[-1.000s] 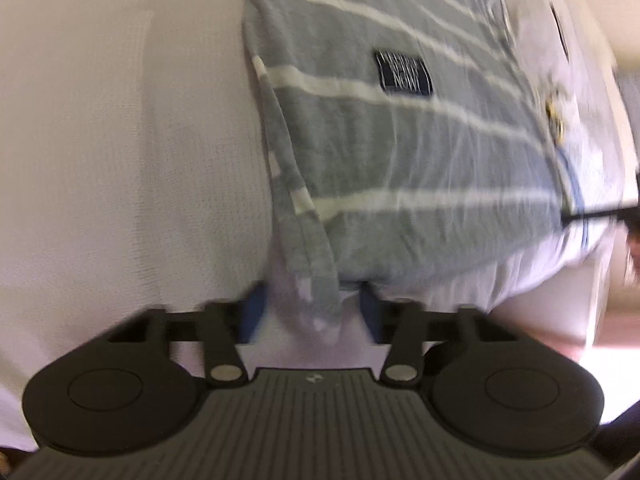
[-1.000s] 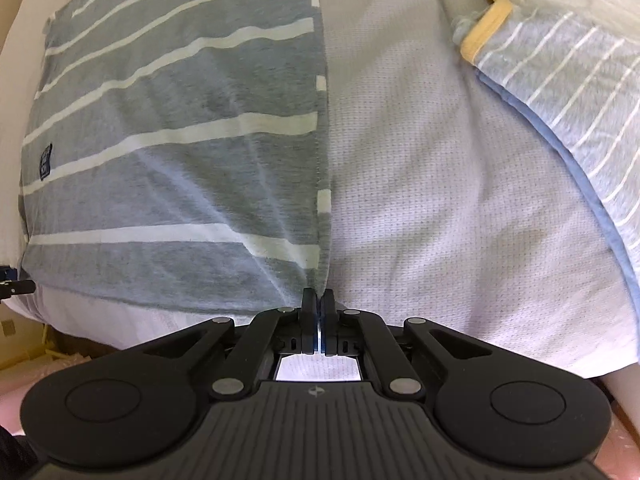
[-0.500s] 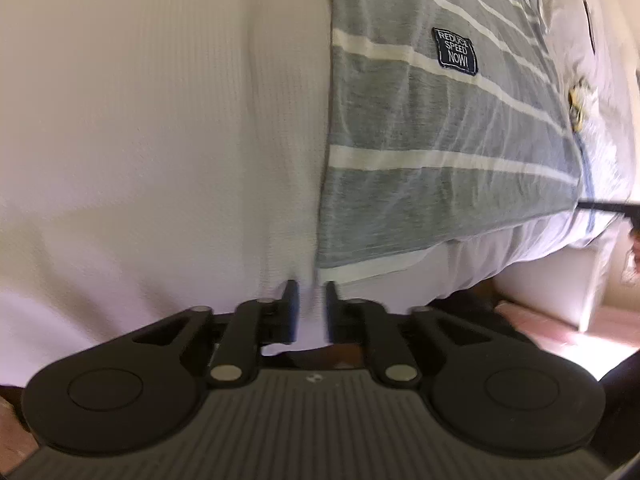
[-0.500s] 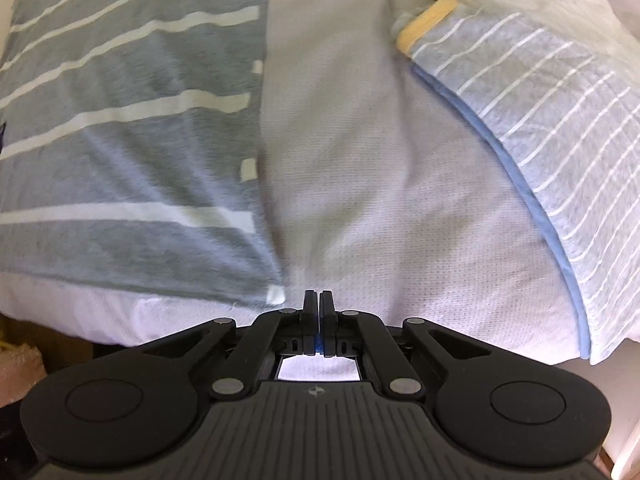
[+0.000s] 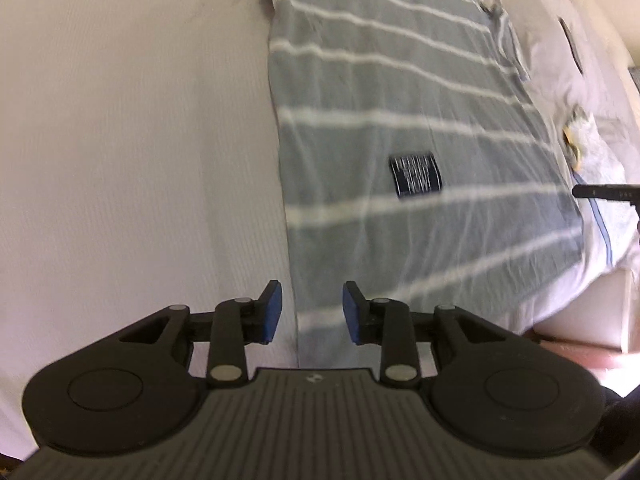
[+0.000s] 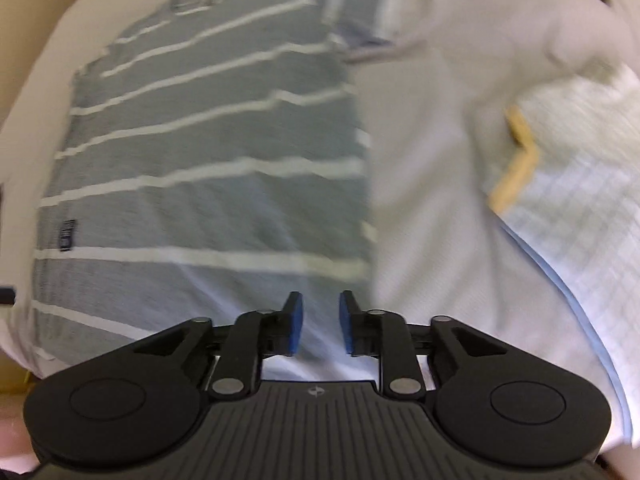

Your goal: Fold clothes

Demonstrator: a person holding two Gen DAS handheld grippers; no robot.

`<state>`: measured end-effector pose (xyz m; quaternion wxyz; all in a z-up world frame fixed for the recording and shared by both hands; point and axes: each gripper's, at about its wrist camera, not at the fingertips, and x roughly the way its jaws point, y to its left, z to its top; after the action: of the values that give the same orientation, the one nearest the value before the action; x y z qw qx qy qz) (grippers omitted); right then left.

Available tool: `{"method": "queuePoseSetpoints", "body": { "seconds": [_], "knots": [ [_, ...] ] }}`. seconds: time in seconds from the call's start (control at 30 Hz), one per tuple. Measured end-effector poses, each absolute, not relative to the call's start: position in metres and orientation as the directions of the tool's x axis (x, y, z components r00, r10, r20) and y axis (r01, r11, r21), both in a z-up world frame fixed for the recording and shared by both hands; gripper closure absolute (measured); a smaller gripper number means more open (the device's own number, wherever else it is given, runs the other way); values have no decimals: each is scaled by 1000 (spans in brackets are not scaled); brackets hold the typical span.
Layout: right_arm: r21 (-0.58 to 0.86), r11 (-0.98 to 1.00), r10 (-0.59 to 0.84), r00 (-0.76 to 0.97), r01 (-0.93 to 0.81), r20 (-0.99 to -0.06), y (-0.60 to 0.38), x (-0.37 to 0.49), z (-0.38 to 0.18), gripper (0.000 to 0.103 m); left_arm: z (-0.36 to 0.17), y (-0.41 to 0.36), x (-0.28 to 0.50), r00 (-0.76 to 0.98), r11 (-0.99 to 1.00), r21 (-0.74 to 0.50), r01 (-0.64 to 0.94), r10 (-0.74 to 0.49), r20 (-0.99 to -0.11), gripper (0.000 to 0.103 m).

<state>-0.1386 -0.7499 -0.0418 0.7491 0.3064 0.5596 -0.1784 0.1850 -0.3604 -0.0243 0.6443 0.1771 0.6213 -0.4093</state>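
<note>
A grey cotton T-shirt with white stripes lies flat on the white bed. The left tool hangs above the shirt's left edge near the hem; its jaws have just been opening, parted with nothing between them. The right tool hangs over the shirt's right lower part, jaws likewise just opened and empty. A pale checked garment with yellow trim lies beside the shirt.

in the left wrist view, bare white bedding fills the left half, open for passing. the grey striped shirt lies flat across the centre. in the right wrist view, a heaped pale garment blocks the right side.
</note>
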Motion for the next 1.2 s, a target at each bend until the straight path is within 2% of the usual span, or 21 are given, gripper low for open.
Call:
{"method": "queuePoseSetpoints", "body": {
  "seconds": [0.17,0.33,0.47,0.5,0.67,0.77,0.93,1.07,1.13,1.2],
  "knots": [
    [328,786,131,376,525,-917,-742,-85,-38,72,-5,-379,219,12,618,-198,761,-319,-948,68],
    [384,827,174,462,411,-869,-706,-13,-20,71,10,-404,280,128,544,-97,833,-360,-924,63],
    [363,876,176,492,317,-853,-661,48,-10,65,0,-431,333,204,399,34,916,-390,-898,55],
    [346,886,161,497,307,-853,-650,63,-8,62,-7,-438,345,207,352,58,934,-401,-893,55],
    [255,897,46,497,362,-867,-599,123,-8,58,-49,-476,391,190,126,151,980,-405,-894,54],
    [204,907,10,464,369,-886,-575,156,-22,56,-64,-498,416,133,64,116,991,-453,-881,53],
    [143,933,-20,444,330,-896,-548,209,-42,56,-82,-533,454,40,105,-13,994,-489,-872,48],
    [62,962,-60,429,265,-902,-534,244,-60,56,-88,-550,481,-74,110,-153,982,-522,-850,45],
    [-25,979,-110,419,204,-901,-526,260,-68,55,-90,-556,496,-148,116,-247,962,-538,-830,45],
    [-113,983,-165,420,146,-892,-519,273,-76,41,-90,-558,512,-217,145,-356,923,-569,-793,48]
  ]
}}
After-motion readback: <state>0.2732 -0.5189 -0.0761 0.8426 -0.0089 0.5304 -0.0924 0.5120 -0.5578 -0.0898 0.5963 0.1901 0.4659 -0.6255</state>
